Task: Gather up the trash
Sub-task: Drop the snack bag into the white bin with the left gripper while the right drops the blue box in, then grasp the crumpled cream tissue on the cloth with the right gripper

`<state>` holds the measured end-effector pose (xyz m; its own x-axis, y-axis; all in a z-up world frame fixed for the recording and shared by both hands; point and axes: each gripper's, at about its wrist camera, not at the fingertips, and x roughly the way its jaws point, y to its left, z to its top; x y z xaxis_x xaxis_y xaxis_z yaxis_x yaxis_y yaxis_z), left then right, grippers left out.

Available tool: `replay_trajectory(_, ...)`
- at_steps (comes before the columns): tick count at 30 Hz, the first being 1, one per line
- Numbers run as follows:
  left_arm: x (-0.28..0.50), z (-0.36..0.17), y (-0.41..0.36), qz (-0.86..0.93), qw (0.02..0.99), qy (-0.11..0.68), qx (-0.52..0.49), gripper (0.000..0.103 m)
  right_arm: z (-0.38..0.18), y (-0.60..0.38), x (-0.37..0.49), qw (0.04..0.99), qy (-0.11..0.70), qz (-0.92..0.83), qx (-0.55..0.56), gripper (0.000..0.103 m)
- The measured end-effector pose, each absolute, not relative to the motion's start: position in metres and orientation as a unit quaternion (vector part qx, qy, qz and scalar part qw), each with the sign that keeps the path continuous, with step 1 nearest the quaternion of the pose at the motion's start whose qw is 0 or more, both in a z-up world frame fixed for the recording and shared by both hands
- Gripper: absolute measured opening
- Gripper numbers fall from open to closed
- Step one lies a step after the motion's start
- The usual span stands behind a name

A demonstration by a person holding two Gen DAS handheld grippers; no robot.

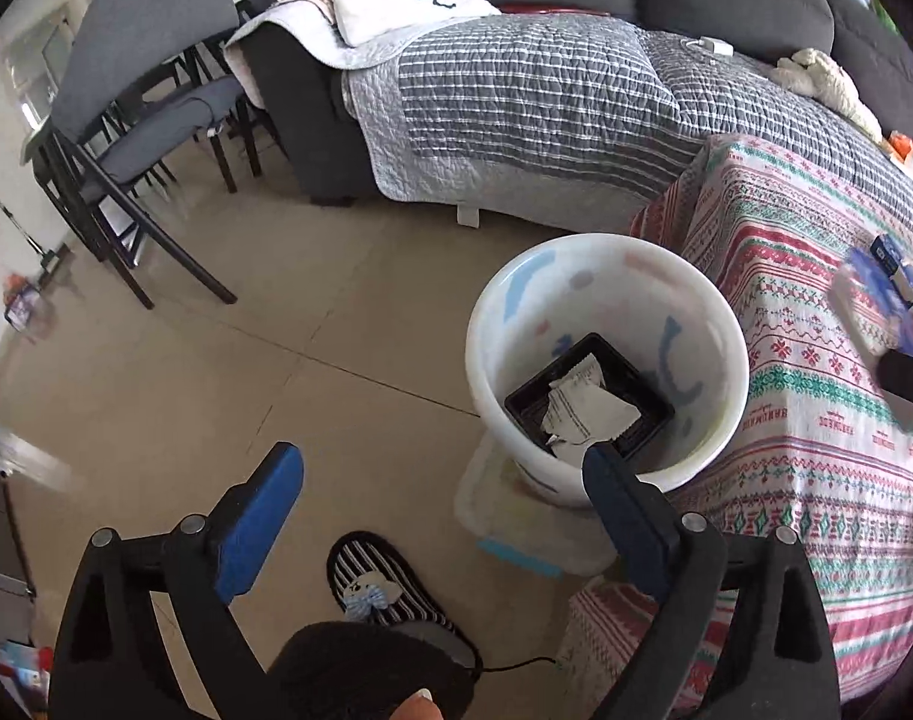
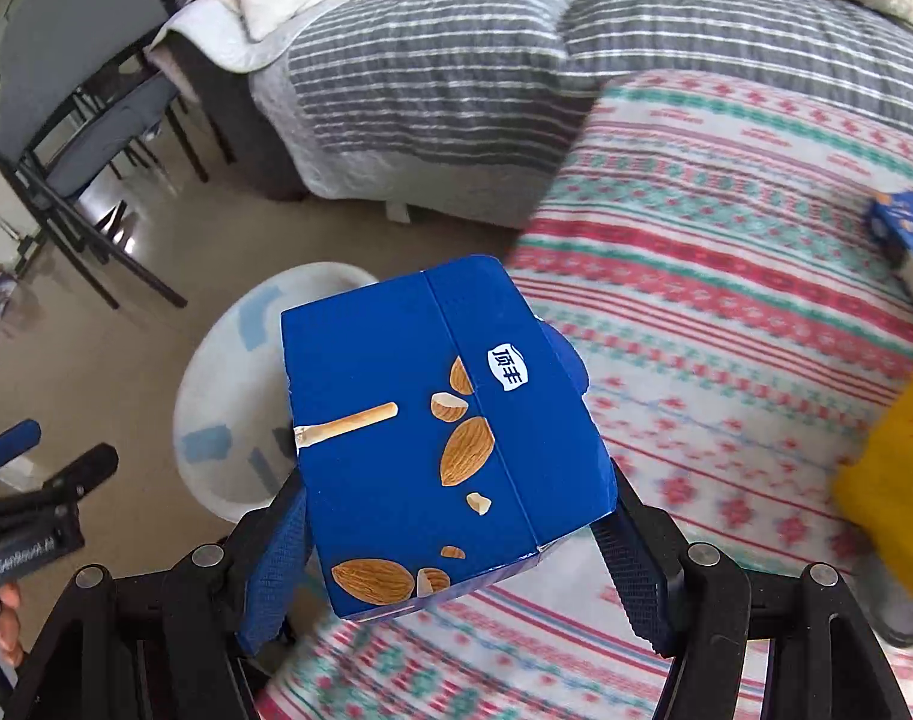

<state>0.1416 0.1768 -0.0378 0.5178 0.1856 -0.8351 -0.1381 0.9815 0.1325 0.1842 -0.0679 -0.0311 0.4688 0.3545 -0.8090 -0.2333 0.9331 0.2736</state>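
Two grippers show. Right gripper (image 2: pixel 450 540) pinches a blue snack box (image 2: pixel 444 438) printed with almonds; its blue pads press the box's two sides, and the box sits tilted over the patterned tablecloth (image 2: pixel 726 276), just beside the white bin (image 2: pixel 228 396). Left gripper (image 1: pixel 444 480) stands spread wide with nothing between its fingers, near the bin's (image 1: pixel 486 324) rim. Inside lie a black tray (image 1: pixel 642 387) and crumpled paper (image 1: pixel 582 408).
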Motion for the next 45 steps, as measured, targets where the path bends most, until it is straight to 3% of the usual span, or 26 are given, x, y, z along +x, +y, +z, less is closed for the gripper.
replay_trajectory(13, 0.125, -0.028, 0.198, 0.084, 0.877, 0.473, 0.004, 0.096, -0.047, -0.014, 0.220, 0.844, 0.502, 0.175, 0.066, 0.076)
replay_trajectory(17, 0.126, -0.029, 0.199, 0.082, 0.876, 0.475, 0.000, 0.096, -0.045, -0.013, 0.225, 0.845, 0.498, 0.176, 0.080, 0.079)
replay_trajectory(21, 0.125, -0.028, 0.198, 0.078, 0.876, 0.476, -0.002, 0.096, -0.037, -0.022, 0.226, 0.846, 0.486, 0.191, 0.106, 0.089)
replay_trajectory(36, 0.123, -0.019, 0.169, 0.040, 0.881, 0.472, -0.016, 0.096, 0.005, -0.124, 0.174, 0.883, 0.454, 0.110, 0.052, 0.092)
replay_trajectory(39, 0.122, -0.016, 0.156, 0.020, 0.881, 0.472, -0.016, 0.103, 0.010, -0.150, 0.157, 0.888, 0.451, 0.084, 0.046, 0.094)
replay_trajectory(45, 0.113, -0.014, 0.125, -0.015, 0.883, 0.470, 0.006, 0.103, 0.011, -0.198, 0.124, 0.885, 0.461, 0.037, 0.057, 0.096)
